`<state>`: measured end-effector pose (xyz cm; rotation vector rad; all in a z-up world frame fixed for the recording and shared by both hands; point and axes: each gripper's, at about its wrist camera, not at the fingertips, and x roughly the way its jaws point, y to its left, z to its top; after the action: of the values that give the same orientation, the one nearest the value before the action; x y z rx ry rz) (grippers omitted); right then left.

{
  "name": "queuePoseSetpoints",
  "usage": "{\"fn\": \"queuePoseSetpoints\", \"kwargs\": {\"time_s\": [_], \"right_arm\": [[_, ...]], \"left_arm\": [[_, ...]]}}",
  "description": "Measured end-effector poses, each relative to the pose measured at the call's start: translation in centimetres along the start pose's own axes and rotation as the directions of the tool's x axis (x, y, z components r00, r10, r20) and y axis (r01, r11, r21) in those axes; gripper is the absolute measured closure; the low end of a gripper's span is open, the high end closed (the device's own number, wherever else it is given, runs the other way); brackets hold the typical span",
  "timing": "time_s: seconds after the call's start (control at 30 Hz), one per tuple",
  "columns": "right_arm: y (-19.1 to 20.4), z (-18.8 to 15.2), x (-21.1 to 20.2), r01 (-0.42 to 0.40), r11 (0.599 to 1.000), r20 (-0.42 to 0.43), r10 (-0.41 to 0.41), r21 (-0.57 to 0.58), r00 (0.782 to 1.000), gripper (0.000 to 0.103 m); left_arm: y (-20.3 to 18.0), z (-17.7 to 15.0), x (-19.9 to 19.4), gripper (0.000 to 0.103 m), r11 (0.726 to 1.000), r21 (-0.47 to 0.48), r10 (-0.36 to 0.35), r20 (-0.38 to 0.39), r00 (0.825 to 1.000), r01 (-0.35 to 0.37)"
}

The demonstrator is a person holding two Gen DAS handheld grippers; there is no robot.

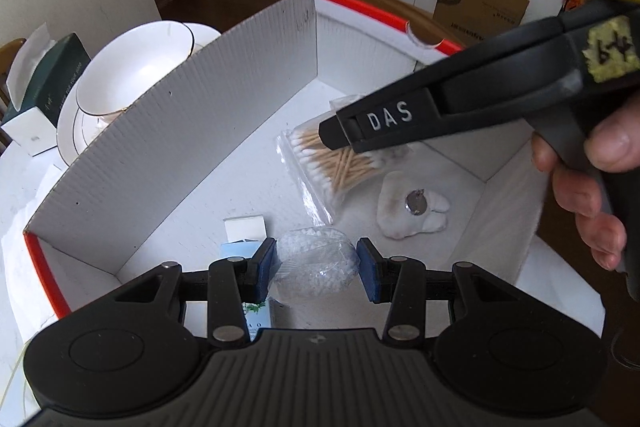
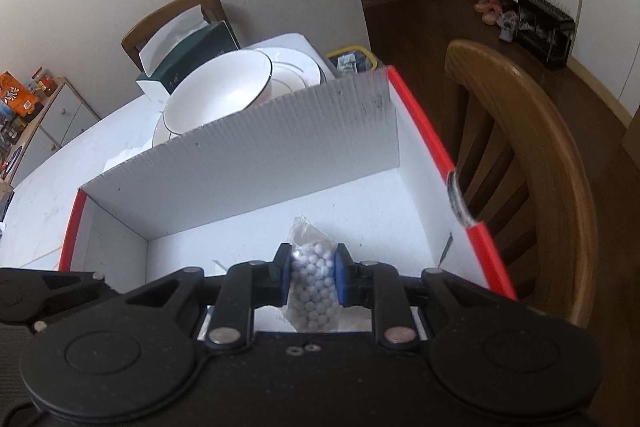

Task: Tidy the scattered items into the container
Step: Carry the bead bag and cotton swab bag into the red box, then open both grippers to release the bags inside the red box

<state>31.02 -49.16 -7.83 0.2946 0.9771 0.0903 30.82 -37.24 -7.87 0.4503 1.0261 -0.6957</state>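
L gripper: blue pads sit either side of a clear crinkled bag of small white bits, pads against the plastic on both sides, so it looks clamped on that bag, w/ the bag hanging over the box floor near the front wall. R gripper: blue pads nearly together, squeezed on a narrow clear bag of white beads; bag top sticks up past the fingertips, bottom end hangs behind them. In the L view the R gripper comes in from the right as a black beak marked "DAS", tip over the swab pack, w/ a hand wrapped on its grip. Both grippers point down into the box, a white corrugated carton w/ red outer edges, open top, sitting on a white table. Already on the box floor: a zip bag of cotton swabs w/ wooden sticks, lying flat toward the middle-right; just beside it, nearer the cam, a white lumpy pad w/ a small metal disc on top; at the front-left, a small white-and-blue carton, partly hidden behind the L fingers. Outside the box, past its far wall: a white bowl stacked on plates, and a dark green tissue box beside it. A wooden chair stands at the box's right side; another chair back shows behind the tissue box.
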Motion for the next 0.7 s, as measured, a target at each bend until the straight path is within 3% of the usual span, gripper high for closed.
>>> {"fn": "queuePoseSetpoints", "kwargs": {"time_s": [0.33,0.7], "right_arm": [[0.5,-1.0,0.6,0.006,0.998,-0.055,-0.009,-0.056,0.998,0.082],[0.2,-1.0,0.5,0.019,0.998,-0.080,-0.024,-0.063,0.997,0.071]], "left_arm": [[0.3,0.6,2.0,0.060,0.999,-0.009,-0.048,-0.075,0.996,0.048],[0.3,0.6,2.7,0.060,0.998,-0.010,-0.067,-0.085,0.994,0.066]]}}
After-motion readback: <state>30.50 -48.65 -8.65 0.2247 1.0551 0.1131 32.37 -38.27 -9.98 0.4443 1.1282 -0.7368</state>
